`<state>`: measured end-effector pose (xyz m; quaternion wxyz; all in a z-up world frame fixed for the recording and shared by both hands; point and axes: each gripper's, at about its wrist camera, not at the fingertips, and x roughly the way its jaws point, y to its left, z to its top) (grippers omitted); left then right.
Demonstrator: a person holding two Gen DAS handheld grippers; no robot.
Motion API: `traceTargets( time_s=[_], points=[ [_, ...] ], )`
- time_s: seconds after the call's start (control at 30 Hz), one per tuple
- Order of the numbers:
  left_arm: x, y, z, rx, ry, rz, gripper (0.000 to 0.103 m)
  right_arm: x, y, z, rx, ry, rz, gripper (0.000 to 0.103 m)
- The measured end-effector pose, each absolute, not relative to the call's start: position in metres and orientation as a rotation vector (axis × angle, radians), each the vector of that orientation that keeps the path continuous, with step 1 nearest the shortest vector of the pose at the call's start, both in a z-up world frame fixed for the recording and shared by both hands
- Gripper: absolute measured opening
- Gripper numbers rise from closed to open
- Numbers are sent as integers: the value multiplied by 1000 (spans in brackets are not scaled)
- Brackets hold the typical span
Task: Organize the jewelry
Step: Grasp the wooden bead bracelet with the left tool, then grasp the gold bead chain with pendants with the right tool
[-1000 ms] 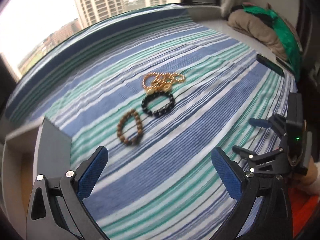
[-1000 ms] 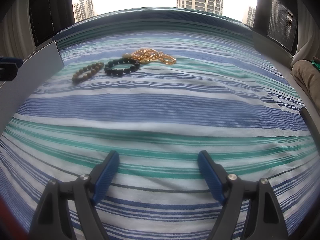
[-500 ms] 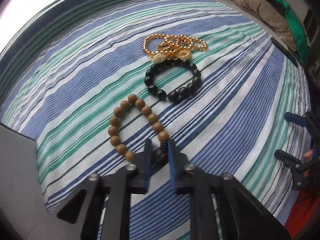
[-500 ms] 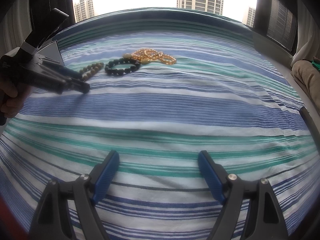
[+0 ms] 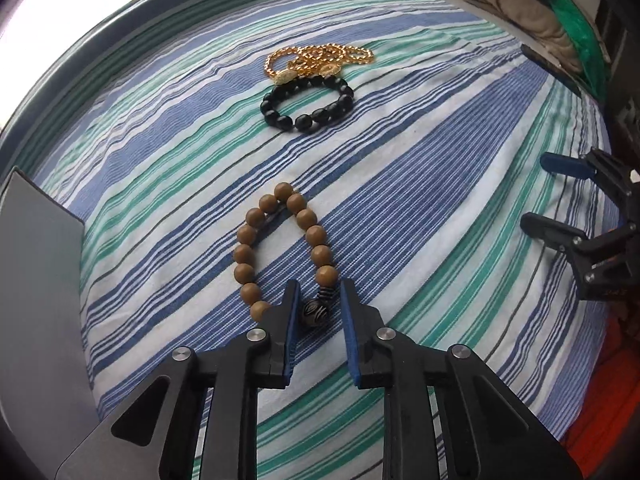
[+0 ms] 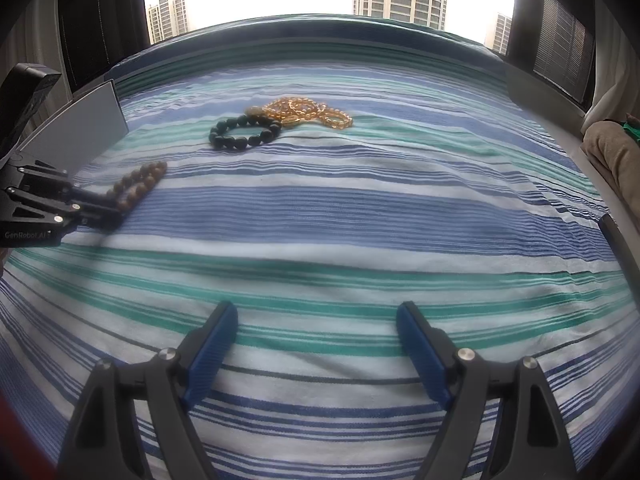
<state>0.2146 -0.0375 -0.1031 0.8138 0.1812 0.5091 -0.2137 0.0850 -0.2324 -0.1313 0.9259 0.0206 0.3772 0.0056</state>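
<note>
The left tool [image 5: 316, 312] sits low over the striped bed sheet [image 5: 400, 208] with its two blue pads drawn close around the dark carved bead of the wooden bead bracelet [image 5: 280, 248]; the left pad touches the bead, a small gap shows on the right, so the grip looks nearly closed but I cannot tell whether it really holds. The bracelet lies flat on the sheet, stretched into a long loop away from the tool. Well beyond it the black bead bracelet [image 5: 308, 104] rests just beside, perhaps touching, the tangle of gold chains [image 5: 316, 60]. A grey flat panel [image 5: 36, 300] stands at the left edge. The right tool [image 6: 316, 344] hovers with its pads wide apart, holding nothing. By my judgement the organizing has barely begun: no piece has been put away, and all three remain to be sorted.
</note>
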Motion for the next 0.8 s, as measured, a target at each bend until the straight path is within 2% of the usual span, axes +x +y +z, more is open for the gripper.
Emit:
traceTargets(
  time_s=[0.03, 0.1, 0.2, 0.27, 0.47, 0.5, 0.53, 0.57, 0.6, 0.8],
  points=[
    [214, -35, -103, 369, 1075, -437, 30, 85, -232, -132, 40, 776, 16, 87],
    [215, -29, -103, 284, 1065, -421, 29, 86, -231, -131, 28, 788, 28, 88],
    [211, -23, -103, 228, 1044, -407, 12, 93, -231, -123, -18, 943, 111, 88],
    [207, -18, -103, 188, 1037, -407, 12, 99, -234, -109, -17, 994, 179, 88],
    [191, 4, -104, 7, 1035, -411, 11, 160, -263, -48, 28, 912, 199, 86],
    [188, 5, -105, -5, 1035, -407, 11, 179, -270, -44, 78, 923, 200, 77],
    [184, 5, -105, -9, 1034, -401, 11, 200, -277, -43, 142, 944, 202, 52],
    [180, 5, -105, -6, 1031, -395, 11, 221, -282, -45, 217, 973, 208, 42],
    [176, 3, -105, -1, 1029, -389, 11, 241, -286, -47, 292, 995, 217, 39],
    [164, 3, -104, -18, 1018, -364, 12, 333, -271, -67, 380, 1039, 149, 39]
  ],
)
